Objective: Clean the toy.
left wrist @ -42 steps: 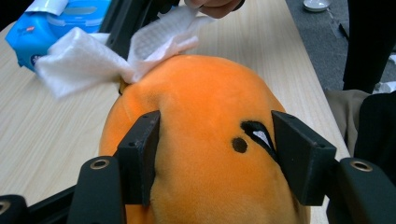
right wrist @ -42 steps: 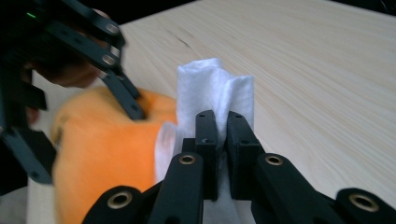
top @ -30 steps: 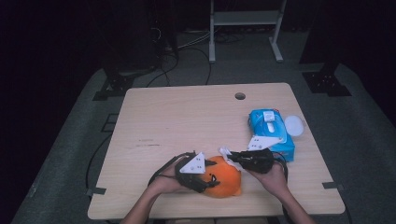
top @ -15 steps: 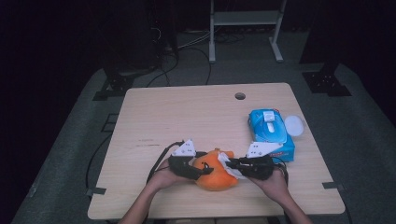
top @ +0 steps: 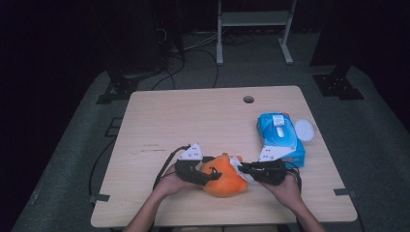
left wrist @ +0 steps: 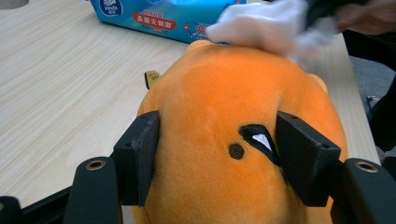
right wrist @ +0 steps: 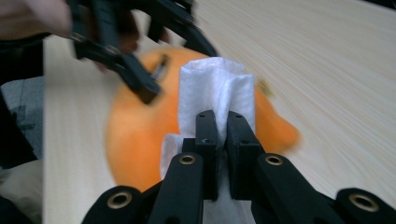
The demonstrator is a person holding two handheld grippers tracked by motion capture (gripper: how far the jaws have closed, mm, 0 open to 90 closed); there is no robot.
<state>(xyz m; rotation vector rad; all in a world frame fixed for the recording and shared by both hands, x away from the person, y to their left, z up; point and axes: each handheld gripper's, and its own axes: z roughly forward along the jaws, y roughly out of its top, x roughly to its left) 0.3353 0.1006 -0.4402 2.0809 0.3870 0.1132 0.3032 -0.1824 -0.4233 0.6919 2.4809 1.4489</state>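
Orange plush toy (top: 223, 175) sat on the tabletop (top: 193, 121) near the front edge, roughly mid-width, with both grippers on it.

Left gripper (left wrist: 217, 156): jaws clamped on the plush from both sides, pads pressed into the fabric. The toy's black eye mark (left wrist: 254, 138) sat just inside the right-hand pad in the left gripper view. In the high view the left gripper (top: 205, 175) came in from the toy's left, held by the left hand (top: 167, 183).

Right gripper (right wrist: 217, 135): jaws pinched tight on a folded white wipe (right wrist: 217, 91), which stuck up past the tips. The wipe rested against the far top of the plush in the left gripper view (left wrist: 264, 25). In the high view the right gripper (top: 243, 169) met the toy's right side, held by the right hand (top: 285, 188). The right gripper view was motion-blurred, so the exact contact patch was unclear.

Blue wipes pack (top: 280, 137) lay toward the right edge of the tabletop, behind the right gripper, near the toy but apart from it. A round white lid (top: 303, 129) lay just beside the pack on its right, close to the right edge. A cable hole (top: 248, 99) sat near the back edge.
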